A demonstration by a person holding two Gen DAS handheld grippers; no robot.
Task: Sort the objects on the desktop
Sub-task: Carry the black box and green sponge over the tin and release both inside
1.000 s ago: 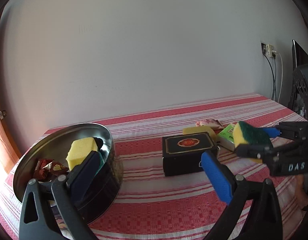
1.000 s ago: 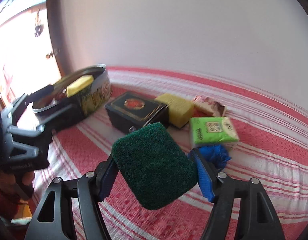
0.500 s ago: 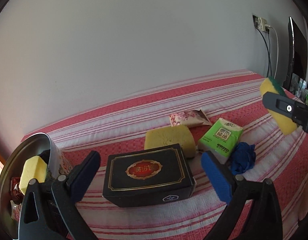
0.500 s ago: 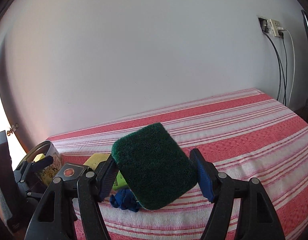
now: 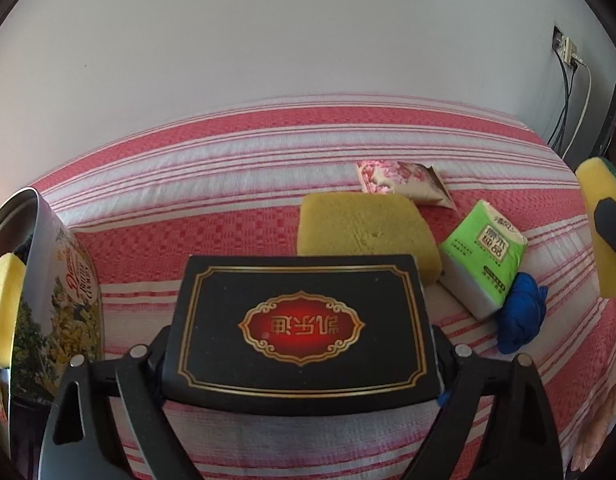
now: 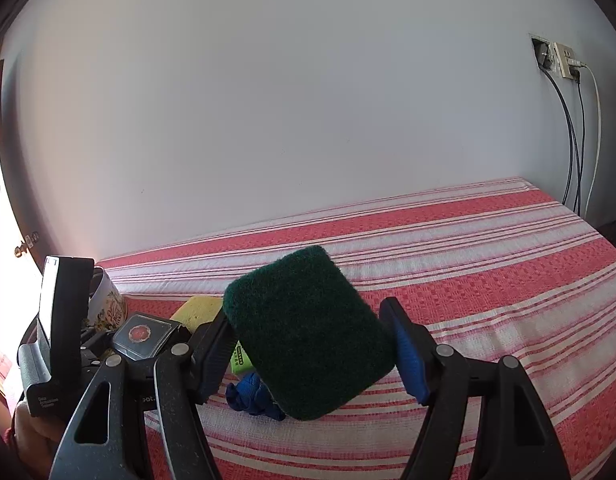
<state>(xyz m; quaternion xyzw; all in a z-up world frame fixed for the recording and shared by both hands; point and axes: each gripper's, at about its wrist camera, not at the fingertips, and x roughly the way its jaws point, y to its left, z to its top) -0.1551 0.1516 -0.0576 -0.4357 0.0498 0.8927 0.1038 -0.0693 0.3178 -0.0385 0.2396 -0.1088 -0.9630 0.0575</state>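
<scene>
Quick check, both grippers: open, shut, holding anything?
Left gripper: jaws just been closing around the black box; whether the pads press on it cannot be told.
Right gripper: shut on the green scouring sponge.

Both tools are matte black plastic. The left gripper (image 5: 302,344) has two angled finger arms with triangular cut-outs and round silver screw heads at the joints. A sliver of blue pad shows on its right-hand finger. Its jaws have just been closing, with a gold-bordered black rectangular box (image 5: 304,264) between them. From the right wrist view, its body carries a white label, a grey ribbed part and small white lettering. The right gripper (image 6: 308,320) has the same speckled black arms and silver screws, with a bright blue ribbed pad (image 6: 405,348) on one finger.
</scene>
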